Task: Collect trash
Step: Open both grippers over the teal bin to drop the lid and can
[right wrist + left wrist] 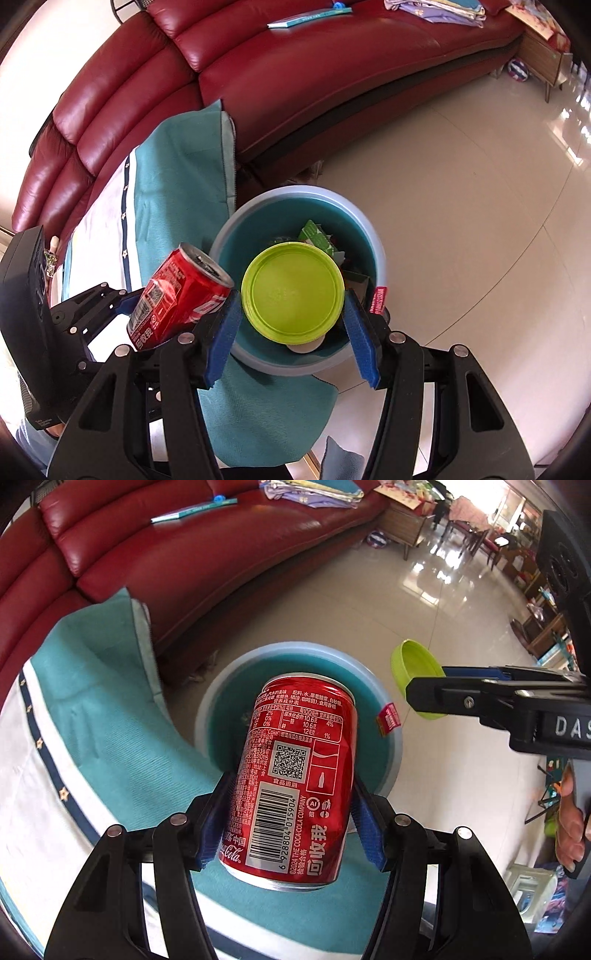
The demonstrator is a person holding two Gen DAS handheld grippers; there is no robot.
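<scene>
A dark red leather sofa (155, 550) is curving along the far side of a living room with a glossy pale tiled floor (369, 602), and a teal and white cloth (92, 716) is covering the tabletop beside it. Just off the cloth's edge, down on the floor, a round blue bin (369, 236) is standing with its mouth open upward, and it is serving here as the landmark. Inside the bin, green cartons and other scraps (317, 236) are lying, and a small red label (377, 300) is sticking up at its rim. The left tongs (291, 812) are pinching a red cola can (295, 775) across its body, their blue pads pressing on both sides, and are holding it tilted over the bin's near rim on the cloth side, the can's opened top (207, 264) pointing toward the bin. The right tongs (291, 328) are pinching a lime green plastic container (291, 290) by its sides, holding it directly over the bin's opening so that it is hiding much of the contents. In the left wrist view that same green piece (413, 672) is showing side-on just beyond the bin's far right rim, and part of a hand (570, 819) is gripping the right handle.
</scene>
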